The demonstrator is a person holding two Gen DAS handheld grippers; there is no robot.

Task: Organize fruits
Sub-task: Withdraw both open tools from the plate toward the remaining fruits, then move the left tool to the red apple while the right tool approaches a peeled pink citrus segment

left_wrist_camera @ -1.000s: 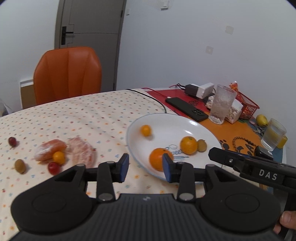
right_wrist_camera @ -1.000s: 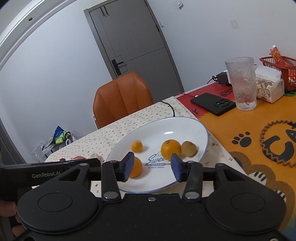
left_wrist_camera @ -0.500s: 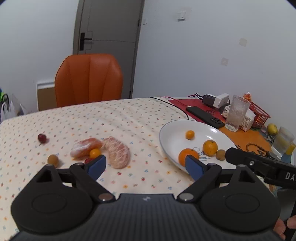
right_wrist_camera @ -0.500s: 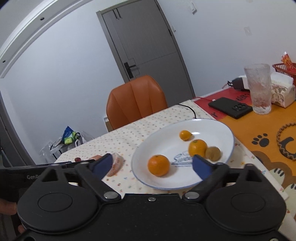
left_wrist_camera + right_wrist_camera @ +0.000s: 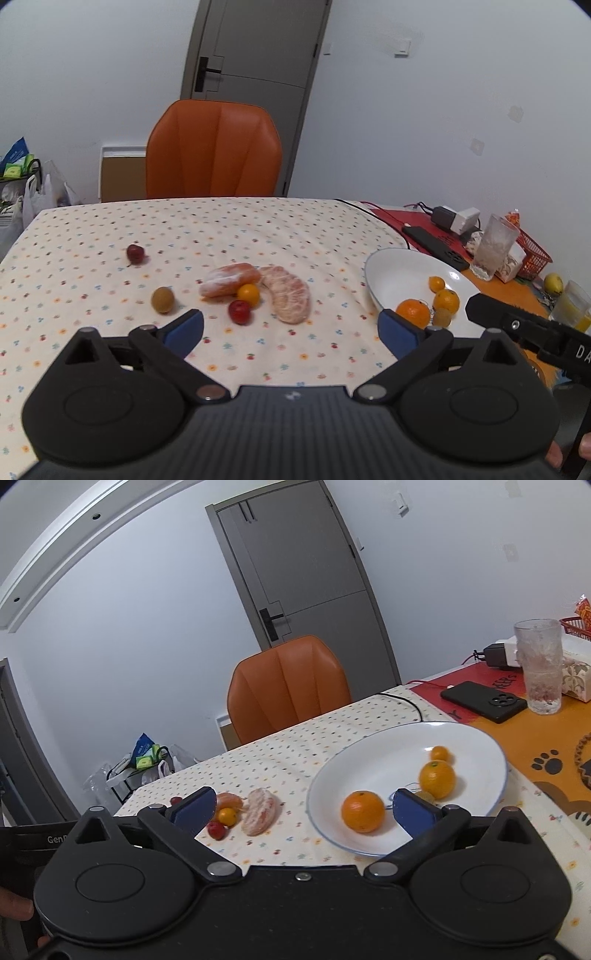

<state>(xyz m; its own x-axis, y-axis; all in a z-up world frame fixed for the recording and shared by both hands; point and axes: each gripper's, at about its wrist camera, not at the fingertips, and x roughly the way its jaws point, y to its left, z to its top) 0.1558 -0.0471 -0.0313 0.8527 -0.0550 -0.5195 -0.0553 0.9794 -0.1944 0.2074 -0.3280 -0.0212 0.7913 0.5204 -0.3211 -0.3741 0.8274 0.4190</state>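
Note:
A white plate [image 5: 395, 273] [image 5: 472, 738] holds two oranges [image 5: 410, 308] [image 5: 363, 811], a kumquat [image 5: 440, 754] and a brown fruit partly hidden by my right finger. On the dotted cloth lie two peeled pomelo pieces [image 5: 290, 293] [image 5: 260, 810], a small orange fruit [image 5: 248, 293], a red fruit [image 5: 239, 311], a brown fruit [image 5: 162, 299] and a dark red fruit [image 5: 135, 253]. My left gripper [image 5: 290, 332] is open and empty, above the cloth before the loose fruit. My right gripper [image 5: 304, 810] is open and empty, at the plate's left rim.
An orange chair [image 5: 212, 147] stands behind the table. At the right are a black phone [image 5: 484, 700], a tall glass [image 5: 539, 664], a tissue box, chargers with cables, a red basket [image 5: 532, 251], a lemon [image 5: 553, 283] and a small glass [image 5: 570, 302].
Both grippers opened wide from a narrow gap. Both have drawn back and swung left, so the loose fruit on the cloth now lies ahead of them.

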